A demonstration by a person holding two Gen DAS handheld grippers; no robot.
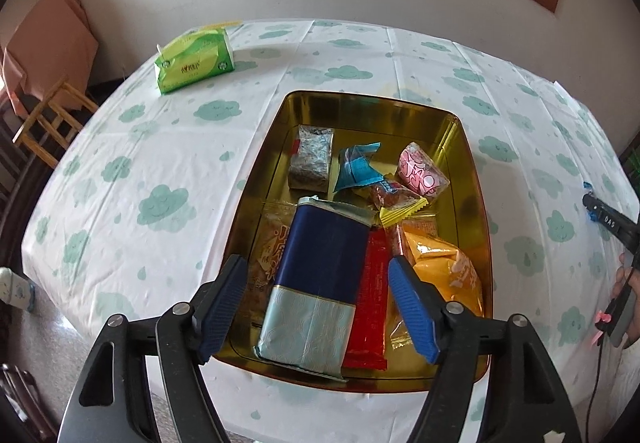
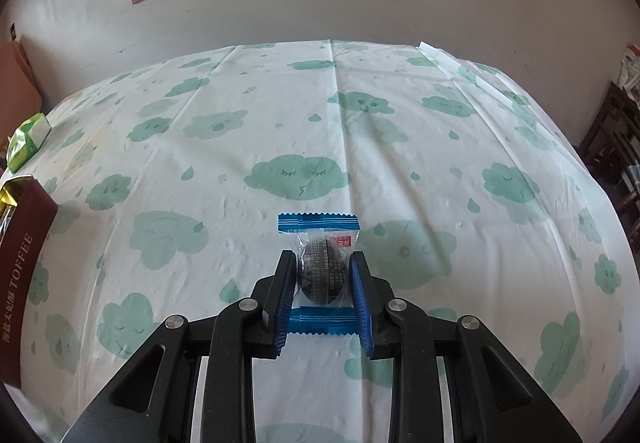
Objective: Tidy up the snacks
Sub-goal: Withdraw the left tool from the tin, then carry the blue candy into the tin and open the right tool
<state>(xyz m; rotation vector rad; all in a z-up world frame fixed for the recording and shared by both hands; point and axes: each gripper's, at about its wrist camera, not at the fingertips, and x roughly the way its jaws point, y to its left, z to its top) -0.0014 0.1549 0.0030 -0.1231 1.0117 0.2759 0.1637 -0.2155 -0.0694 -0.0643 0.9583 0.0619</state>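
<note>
A gold tin box (image 1: pixel 478 203) sits on the cloud-print tablecloth and holds several wrapped snacks. A long navy and pale blue packet (image 1: pixel 320 275) lies at its near end beside a red bar (image 1: pixel 370 299) and an orange bag (image 1: pixel 444 267). My left gripper (image 1: pixel 318 271) is open above the tin, its fingers either side of the navy packet without touching it. My right gripper (image 2: pixel 322 265) is shut on a small clear snack with blue ends (image 2: pixel 322 263), low over the tablecloth. The tin's maroon side (image 2: pixel 24 263) shows at the left edge of the right wrist view.
A green tissue pack (image 1: pixel 194 59) lies at the table's far left; it also shows in the right wrist view (image 2: pixel 28 139). A wooden chair (image 1: pixel 48 123) stands left of the table. The other gripper and hand (image 1: pixel 616 243) show at the right edge.
</note>
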